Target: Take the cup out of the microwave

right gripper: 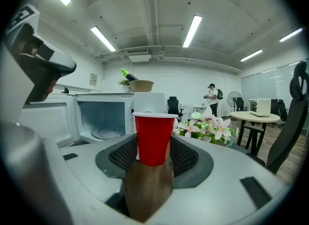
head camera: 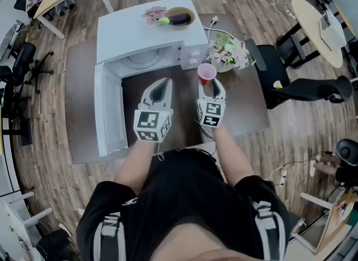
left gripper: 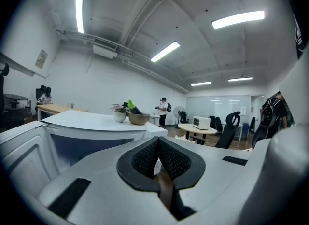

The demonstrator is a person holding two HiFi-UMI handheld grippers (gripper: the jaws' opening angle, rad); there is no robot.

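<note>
The table [head camera: 246, 108] lies under both grippers. The microwave [head camera: 145, 30] stands on it, ahead of both grippers. Its door [head camera: 109, 114] is swung fully open to the left of the left gripper [head camera: 162, 83]. The cavity [right gripper: 104, 118] is ahead and to the left of the right gripper [right gripper: 153, 147]. It shows only its glass plate [right gripper: 104, 133], with no cup inside. The left gripper points at the opening. Its jaws meet at the tips and nothing is between them. The right gripper is closed on the cup [right gripper: 153, 137]. One pad presses each side of the lower wall. The cup is upright, with its rim above the jaws. The cup is therefore outside the microwave, in the right gripper. It is level with the front right corner of the cabinet and just short of the flowers [head camera: 229, 52] ahead and to the right. Its base appears to be clear of the table. Judged status: the removal itself is complete as the cup now lies. What remains, if anything, is setting the cup down. The task names no place for this.
</note>
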